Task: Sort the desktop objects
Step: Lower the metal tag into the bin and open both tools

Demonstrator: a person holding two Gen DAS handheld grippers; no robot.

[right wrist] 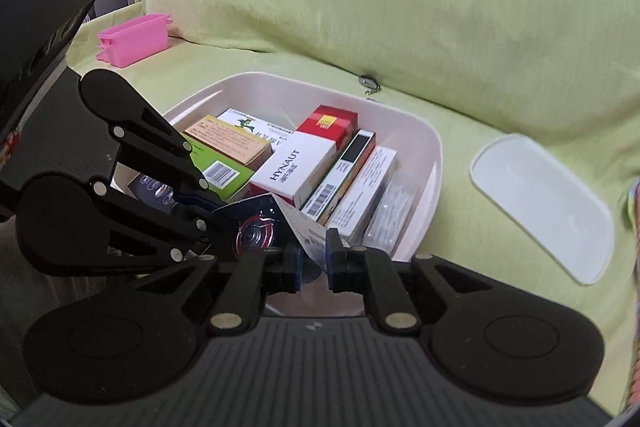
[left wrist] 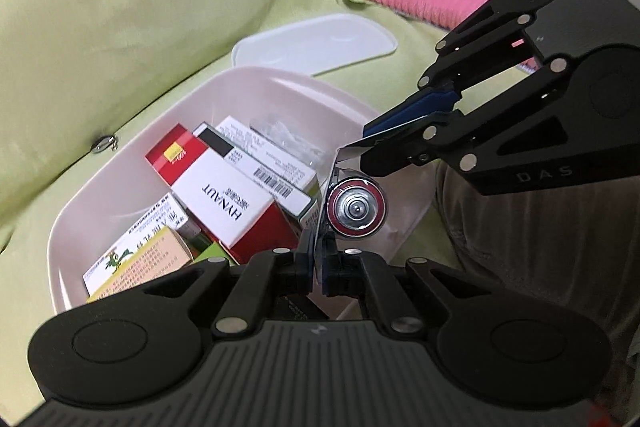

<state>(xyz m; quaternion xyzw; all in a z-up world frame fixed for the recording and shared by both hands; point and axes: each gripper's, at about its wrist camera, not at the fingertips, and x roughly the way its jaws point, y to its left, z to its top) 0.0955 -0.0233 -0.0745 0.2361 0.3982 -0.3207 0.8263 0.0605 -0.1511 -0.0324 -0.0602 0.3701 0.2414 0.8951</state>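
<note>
Gripping one battery pack (left wrist: 354,205) between them, both grippers hover over the near rim of the bin (left wrist: 280,87), which sits on the green-covered sofa (left wrist: 120,7), not on a table. The left gripper (left wrist: 316,263) has its jaws closed on the lower edge of the pack's card, so the red-ringed battery end faces its camera. The right gripper (left wrist: 384,143) comes in from the side, jaws together on the card's upper flap, likely to steady the floppy pack or to take it over. In the right wrist view its own jaws stand a little apart with the printed card (right wrist: 310,239) between them, so how firmly it pinches there I cannot tell. The bin already holds boxes packed on edge: a white HYNAUT box (right wrist: 298,163), a red box (right wrist: 326,123), an orange one (right wrist: 230,141) and others, probably stood so to save room. A narrow gap shows at the near side, which seems the place meant for the pack. The lid (right wrist: 540,203) lies off to the side on the sofa, leaving the bin open for loading. A pink basket (right wrist: 134,39) sits well apart at the far end, perhaps for another kind of item.
</note>
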